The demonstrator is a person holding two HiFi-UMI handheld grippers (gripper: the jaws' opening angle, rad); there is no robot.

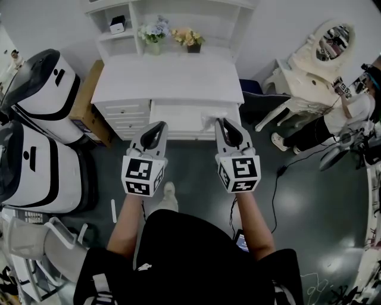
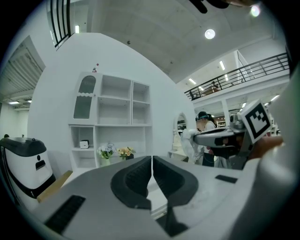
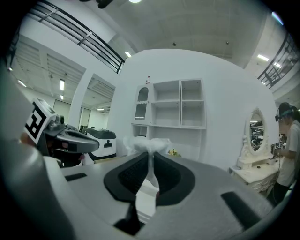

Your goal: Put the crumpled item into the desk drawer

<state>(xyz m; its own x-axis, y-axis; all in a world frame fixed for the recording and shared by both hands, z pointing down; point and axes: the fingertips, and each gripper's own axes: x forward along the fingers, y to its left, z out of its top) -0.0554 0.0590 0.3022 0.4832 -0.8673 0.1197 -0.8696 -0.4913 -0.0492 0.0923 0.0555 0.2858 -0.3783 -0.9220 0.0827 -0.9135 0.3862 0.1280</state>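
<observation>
Right gripper view showed the crumpled item (image 3: 145, 144), a white wad, pinched between the jaws of the right claw (image 3: 151, 159), its ruffled top bunching out above the tips. From the head view, that wad hung over the right front corner of the wide drawer (image 1: 178, 119), which seemed to be pulled out from under the top of the white table (image 1: 169, 80). The left claw (image 2: 152, 164) was held level beside it, near the drawer's left front corner, with its jaws pressed together and nothing between them. Two small flower pots (image 1: 172, 36) stood at the back of the table under white shelves (image 1: 178, 12). Two rounded white machines (image 1: 41, 89) sat on the floor to the left.
</observation>
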